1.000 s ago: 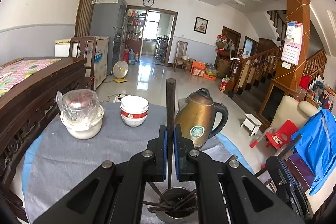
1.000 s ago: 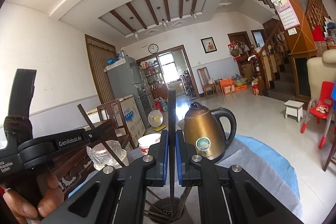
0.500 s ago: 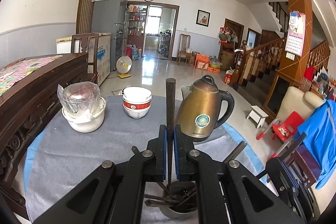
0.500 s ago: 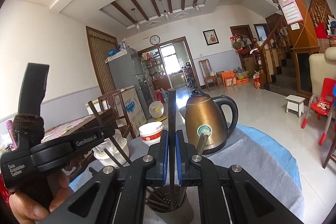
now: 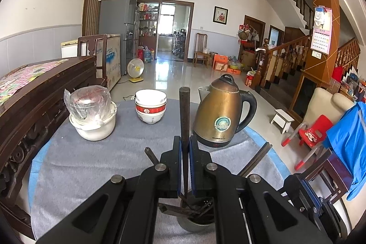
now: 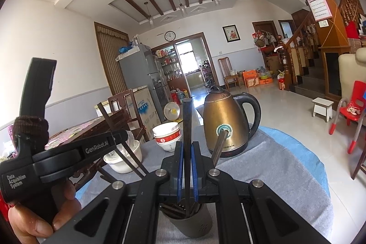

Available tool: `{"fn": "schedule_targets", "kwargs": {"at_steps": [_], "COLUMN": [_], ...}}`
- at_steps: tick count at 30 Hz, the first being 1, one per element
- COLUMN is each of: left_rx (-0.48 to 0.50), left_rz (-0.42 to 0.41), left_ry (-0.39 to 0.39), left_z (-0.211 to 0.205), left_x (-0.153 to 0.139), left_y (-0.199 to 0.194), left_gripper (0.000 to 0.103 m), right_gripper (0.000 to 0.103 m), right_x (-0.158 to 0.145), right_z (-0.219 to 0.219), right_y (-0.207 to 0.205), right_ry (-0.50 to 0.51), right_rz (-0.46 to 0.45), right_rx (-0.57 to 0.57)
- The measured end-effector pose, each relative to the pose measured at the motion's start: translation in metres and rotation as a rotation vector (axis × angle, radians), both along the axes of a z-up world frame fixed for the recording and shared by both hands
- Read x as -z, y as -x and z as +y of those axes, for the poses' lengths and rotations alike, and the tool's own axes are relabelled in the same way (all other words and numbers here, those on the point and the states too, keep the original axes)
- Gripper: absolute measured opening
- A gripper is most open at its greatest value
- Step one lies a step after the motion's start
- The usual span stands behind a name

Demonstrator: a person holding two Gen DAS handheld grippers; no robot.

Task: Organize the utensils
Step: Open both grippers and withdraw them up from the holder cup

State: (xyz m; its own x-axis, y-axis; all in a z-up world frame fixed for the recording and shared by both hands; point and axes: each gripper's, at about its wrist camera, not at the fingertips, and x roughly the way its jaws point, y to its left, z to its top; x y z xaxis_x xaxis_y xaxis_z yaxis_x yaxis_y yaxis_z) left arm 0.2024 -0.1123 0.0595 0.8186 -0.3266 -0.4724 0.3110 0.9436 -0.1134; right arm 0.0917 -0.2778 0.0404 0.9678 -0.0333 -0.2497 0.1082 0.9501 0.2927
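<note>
While each tool (image 5: 185, 166) (image 6: 187, 167) grips one chopstick (image 5: 184, 116) (image 6: 187, 127), one holder (image 6: 189, 221) below

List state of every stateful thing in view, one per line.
left gripper: jaws shut on a dark chopstick, upright
right gripper: jaws shut on a second chopstick, upright
utensil cup: upright, holds several chopsticks, both held ones over its mouth
kettle: upright, lid closed
bowls: stacked, upright
white pot: covered by a bagged glass lid
</note>
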Motion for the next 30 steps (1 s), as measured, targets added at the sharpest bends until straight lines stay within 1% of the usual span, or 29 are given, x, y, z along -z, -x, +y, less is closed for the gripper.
{"fn": "schedule_targets", "kwargs": {"at_steps": [10,13,17,18,19,20,21,22,23,26,28,30], "left_rx": [-0.005,-0.009,-0.025,-0.033,-0.036,-0.038,-0.044,-0.052,-0.057,-0.074,-0.086,-0.103], "left_rz": [0.015,0.028,0.029,0.031,0.031,0.030,0.023,0.012,0.001,-0.036,-0.053,-0.057], "left_ry": [-0.007,-0.019,-0.056,-0.064,-0.068,-0.070,-0.072,-0.075,-0.079,-0.110,-0.131,-0.145], "left_z": [0.006,0.008,0.011,0.015,0.017,0.020,0.024,0.030,0.034,0.050,0.059,0.070], "left_x": [0.003,0.004,0.004,0.004,0.003,0.002,0.001,0.001,0.000,-0.001,0.000,0.002], "left_y": [0.000,0.000,0.004,0.006,0.008,0.011,0.015,0.019,0.023,0.038,0.046,0.053], "left_gripper": [0.007,0.008,0.011,0.013,0.019,0.030,0.035,0.043,0.049,0.055,0.057,0.064], "right_gripper": [0.007,0.008,0.009,0.009,0.009,0.009,0.010,0.010,0.010,0.010,0.010,0.010], "right_x": [0.001,0.002,0.003,0.005,0.005,0.006,0.008,0.009,0.010,0.011,0.010,0.010], "right_z": [0.004,0.005,0.007,0.007,0.008,0.008,0.008,0.009,0.009,0.012,0.014,0.015], "right_y": [-0.001,-0.001,-0.002,-0.003,-0.003,-0.003,-0.003,-0.003,-0.003,-0.001,0.003,0.006], "right_ry": [0.000,0.003,0.010,0.011,0.012,0.012,0.012,0.012,0.012,0.020,0.029,0.020], "right_rz": [0.011,0.016,0.025,0.030,0.032,0.035,0.040,0.043,0.047,0.056,0.053,0.056], "right_rx": [-0.008,-0.016,-0.024,-0.026,-0.027,-0.030,-0.033,-0.034,-0.038,-0.057,-0.065,-0.080]}}
